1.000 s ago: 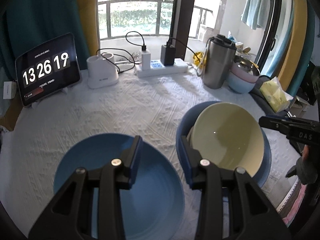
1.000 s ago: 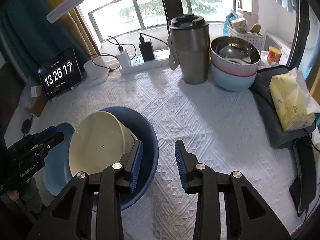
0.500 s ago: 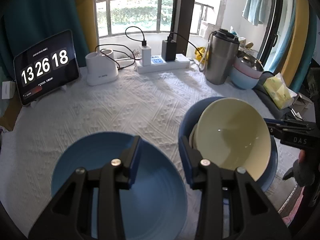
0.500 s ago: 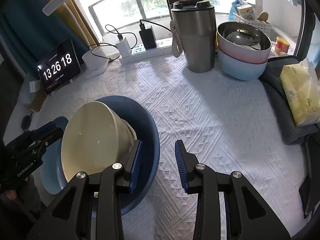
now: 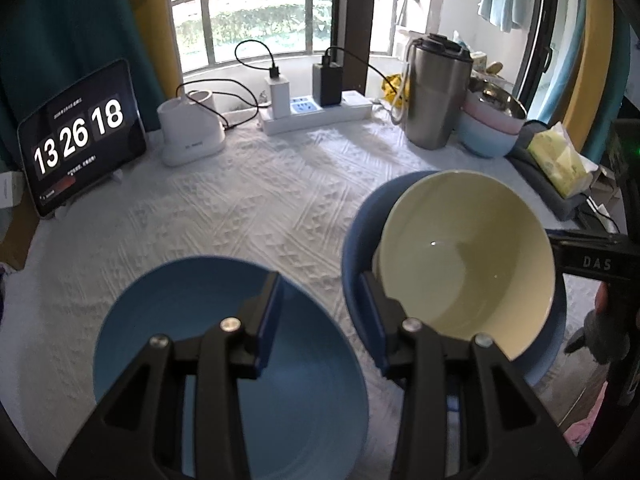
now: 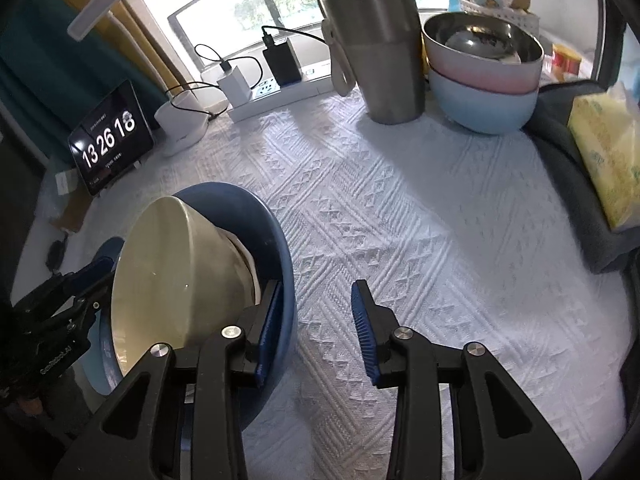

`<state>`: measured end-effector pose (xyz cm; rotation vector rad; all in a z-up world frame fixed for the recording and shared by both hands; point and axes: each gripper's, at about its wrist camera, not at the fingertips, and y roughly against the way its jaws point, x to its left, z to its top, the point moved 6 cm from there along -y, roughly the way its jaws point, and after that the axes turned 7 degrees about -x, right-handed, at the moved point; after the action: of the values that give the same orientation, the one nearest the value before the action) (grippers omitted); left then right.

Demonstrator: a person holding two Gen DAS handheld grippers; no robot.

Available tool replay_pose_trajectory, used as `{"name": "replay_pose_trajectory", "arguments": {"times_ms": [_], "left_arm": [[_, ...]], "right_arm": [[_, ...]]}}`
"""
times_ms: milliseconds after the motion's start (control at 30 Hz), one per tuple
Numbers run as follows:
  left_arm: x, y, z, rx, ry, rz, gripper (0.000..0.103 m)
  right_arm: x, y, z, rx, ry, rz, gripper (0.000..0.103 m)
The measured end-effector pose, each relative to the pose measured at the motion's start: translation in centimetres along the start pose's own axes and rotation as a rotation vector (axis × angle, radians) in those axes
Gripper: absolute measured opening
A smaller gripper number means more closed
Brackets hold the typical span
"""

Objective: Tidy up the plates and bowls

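A shallow light blue bowl (image 5: 180,352) sits on the white cloth at the near left. My left gripper (image 5: 320,320) hovers open over its right rim, touching nothing. To the right a cream bowl (image 5: 460,264) leans tilted inside a dark blue bowl (image 5: 356,240). In the right wrist view my right gripper (image 6: 316,326) straddles the near wall of the dark blue bowl (image 6: 256,216). Its jaws are opening: the left pad is inside beside the cream bowl (image 6: 172,280), the right pad stands clear outside. The left gripper (image 6: 60,308) shows at that view's left edge.
At the back stand a tablet clock (image 5: 80,136), a white charger base (image 5: 192,132), a power strip (image 5: 316,114), a steel tumbler (image 6: 376,48) and a stack of bowls (image 6: 484,80). A yellow tissue pack (image 6: 604,160) lies on a grey cloth at the right.
My right gripper has sunk onto the dark blue bowl, its left finger now inside the rim, and its jaws have widened slightly. The left gripper has stayed over the light blue bowl.
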<state>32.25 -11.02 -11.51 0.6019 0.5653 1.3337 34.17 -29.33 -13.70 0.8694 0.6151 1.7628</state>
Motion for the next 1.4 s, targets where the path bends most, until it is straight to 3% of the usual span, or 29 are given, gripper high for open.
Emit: {"name": "replay_pose_trajectory", "arguments": {"times_ms": [400,533,600,633,767,933,1133,1400], "left_arm": [[0.0,-0.7,0.1,-0.012,-0.006,0.007,0.041],[-0.4,-0.7,0.2,-0.006,-0.087,0.005,0.042],[-0.7,-0.7,0.2,-0.014,-0.134,0.012,0.042],[-0.7,-0.7,0.2,-0.017,-0.138,0.014,0.042],[-0.7,-0.7,0.0,-0.044,-0.127,0.015,0.039],[-0.8,-0.5,-0.2,-0.072,-0.096,0.004,0.033],[-1.4,-0.2,-0.4,-0.106,-0.063,-0.041,0.011],[-1.4,-0.1,-0.3,-0.121,-0.012,-0.056,0.009]], "right_arm": [[-0.4,-0.2,-0.3,-0.024,-0.050,0.031,0.047],[-0.3,0.1,-0.3,-0.047,-0.021,0.012,0.046],[0.1,0.3,-0.2,-0.057,0.012,0.004,0.038],[0.5,0.4,-0.2,-0.063,0.029,0.009,0.030],[1.8,0.5,-0.2,-0.104,0.091,0.003,0.013],[1.4,0.6,-0.3,-0.142,0.023,0.028,0.013],[1.3,0.7,-0.4,-0.152,-0.027,0.025,0.012],[1.4,0.7,-0.6,-0.176,-0.057,0.029,0.011]]}}
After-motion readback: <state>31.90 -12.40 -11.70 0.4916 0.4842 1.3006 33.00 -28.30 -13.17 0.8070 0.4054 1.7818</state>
